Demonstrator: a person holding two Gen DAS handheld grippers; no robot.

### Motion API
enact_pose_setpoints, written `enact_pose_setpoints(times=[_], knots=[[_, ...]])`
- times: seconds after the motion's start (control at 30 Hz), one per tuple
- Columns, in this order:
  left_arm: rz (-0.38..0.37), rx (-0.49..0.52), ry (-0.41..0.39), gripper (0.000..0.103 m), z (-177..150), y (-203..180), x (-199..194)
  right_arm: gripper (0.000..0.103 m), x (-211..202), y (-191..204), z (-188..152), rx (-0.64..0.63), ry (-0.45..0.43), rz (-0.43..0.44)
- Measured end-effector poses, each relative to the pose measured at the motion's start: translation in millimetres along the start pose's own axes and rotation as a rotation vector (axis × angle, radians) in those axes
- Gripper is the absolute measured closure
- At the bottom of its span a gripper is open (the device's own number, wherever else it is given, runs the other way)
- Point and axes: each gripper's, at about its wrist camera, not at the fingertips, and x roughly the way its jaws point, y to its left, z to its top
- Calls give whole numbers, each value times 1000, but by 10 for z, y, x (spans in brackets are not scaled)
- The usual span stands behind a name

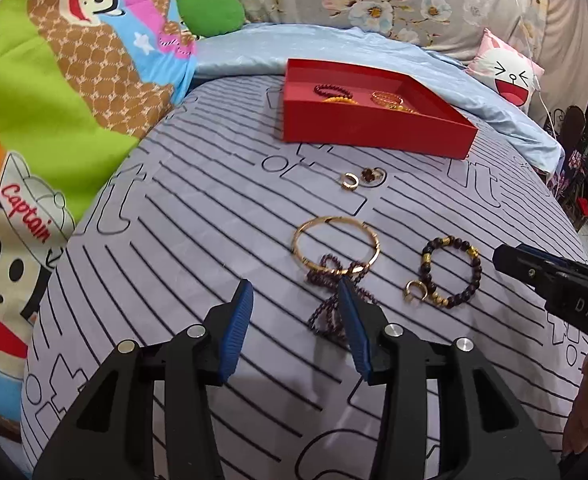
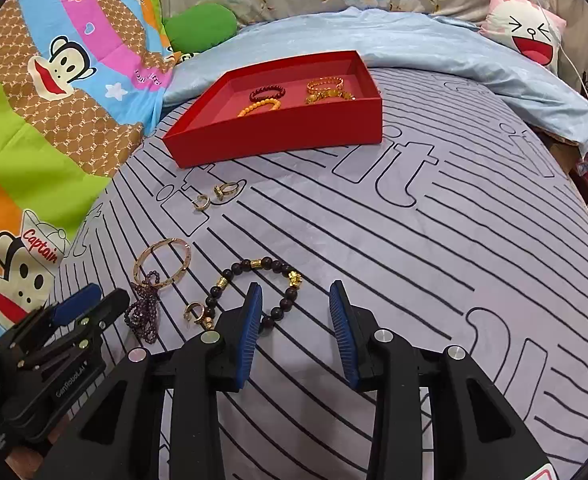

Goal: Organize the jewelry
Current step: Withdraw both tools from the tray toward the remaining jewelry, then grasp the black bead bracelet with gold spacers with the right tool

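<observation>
You're approx halfway: red tray [image 2: 278, 136] on the bed holds 4 bracelets already; still out on the sheet are 2 rings [image 1: 363, 178], gold bangle [image 1: 335, 246], purple bead string [image 1: 333, 300], dark bead bracelet [image 2: 262, 292] w/ small ring. Left hand-held gripper [image 1: 295, 316] released, string at its right tip. Right hand-held gripper [image 2: 295, 312] released, bracelet under its left finger

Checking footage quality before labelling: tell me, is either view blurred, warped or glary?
Left wrist view: strong fisheye bending of the sheet stripes, dark corners, red box and gold bangle sharp. Right wrist view: same warping, soft shadows under the open right gripper, beaded bracelet crisp, no glare.
</observation>
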Motion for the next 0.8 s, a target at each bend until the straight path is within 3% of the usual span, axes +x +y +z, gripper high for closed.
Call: enact_pose_setpoints(times=[0.37,0.47,0.7,0.8], knots=[[-47,-22,22,60,-74,0,25,69,217,45,-15,3,25,-8],[-57,-22,26,60,-82,-20,37,72,255,34,-24,5,33,-11],[-66,-27,45,58,-78,-49,98,91,259,23,-41,-22,27,-49],[-80,-20,45,59,-73,-74,112,92,243,-3,-62,-18,25,-47]])
